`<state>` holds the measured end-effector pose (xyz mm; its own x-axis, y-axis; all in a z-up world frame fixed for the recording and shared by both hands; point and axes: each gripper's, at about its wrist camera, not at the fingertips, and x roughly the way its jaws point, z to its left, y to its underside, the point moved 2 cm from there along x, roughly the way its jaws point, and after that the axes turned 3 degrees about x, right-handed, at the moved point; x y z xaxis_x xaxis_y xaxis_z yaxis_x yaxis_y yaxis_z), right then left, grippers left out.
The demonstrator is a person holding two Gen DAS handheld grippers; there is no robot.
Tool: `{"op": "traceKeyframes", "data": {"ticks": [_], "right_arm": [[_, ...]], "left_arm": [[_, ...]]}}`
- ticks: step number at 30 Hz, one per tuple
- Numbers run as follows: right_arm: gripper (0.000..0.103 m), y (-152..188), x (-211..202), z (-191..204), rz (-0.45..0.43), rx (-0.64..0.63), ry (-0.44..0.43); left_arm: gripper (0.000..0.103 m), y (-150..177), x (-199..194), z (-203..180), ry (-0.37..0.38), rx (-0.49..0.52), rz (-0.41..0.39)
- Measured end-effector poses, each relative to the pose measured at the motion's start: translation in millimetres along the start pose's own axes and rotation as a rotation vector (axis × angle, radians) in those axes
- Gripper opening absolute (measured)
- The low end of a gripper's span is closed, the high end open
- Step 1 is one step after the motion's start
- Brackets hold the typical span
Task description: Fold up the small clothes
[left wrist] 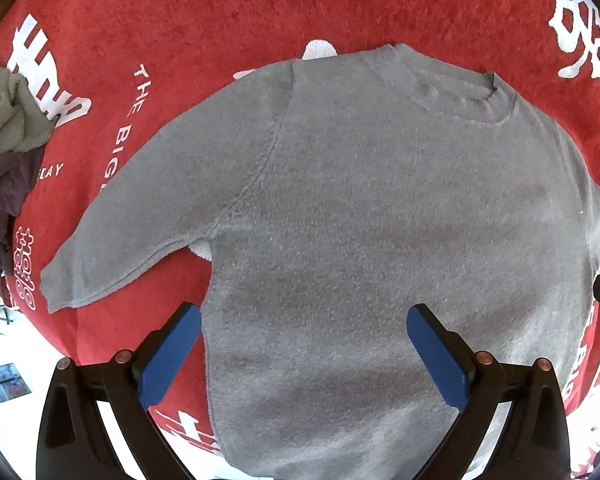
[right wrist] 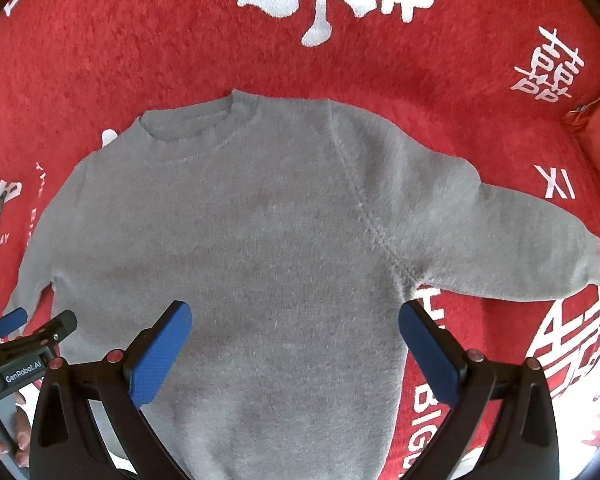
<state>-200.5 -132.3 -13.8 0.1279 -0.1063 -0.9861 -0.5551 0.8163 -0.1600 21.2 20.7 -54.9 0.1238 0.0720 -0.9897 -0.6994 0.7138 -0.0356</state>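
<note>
A small grey sweater (left wrist: 340, 208) lies flat and spread out on a red blanket (left wrist: 220, 12), neck away from me, both sleeves out to the sides. It also shows in the right wrist view (right wrist: 260, 240). My left gripper (left wrist: 304, 316) is open and empty, hovering over the sweater's lower left part, its left finger beyond the side edge. My right gripper (right wrist: 296, 312) is open and empty over the lower right part, its right finger just past the side edge under the right sleeve (right wrist: 520, 240). The left gripper also shows at the left edge of the right wrist view (right wrist: 20, 328).
A pile of other clothes (left wrist: 4, 152), olive and dark purple, lies at the left on the red blanket with white lettering (right wrist: 380, 60). A white floor (left wrist: 28, 344) shows beyond the blanket's near left edge.
</note>
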Motion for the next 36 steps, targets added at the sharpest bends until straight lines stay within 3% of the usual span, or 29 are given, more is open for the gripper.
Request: {"op": "traceKeyframes", "data": {"ticks": [16,36], "right_arm": [[0.103,0,8,0,0.02,-0.018,0.05],[0.103,4,40,3,0.146,-0.06,0.128]], "left_arm": [[0.103,4,-4,-10,-0.008,0.02,-0.002],[0.103,5,8,-8,-0.008,0.039,0.039]]}}
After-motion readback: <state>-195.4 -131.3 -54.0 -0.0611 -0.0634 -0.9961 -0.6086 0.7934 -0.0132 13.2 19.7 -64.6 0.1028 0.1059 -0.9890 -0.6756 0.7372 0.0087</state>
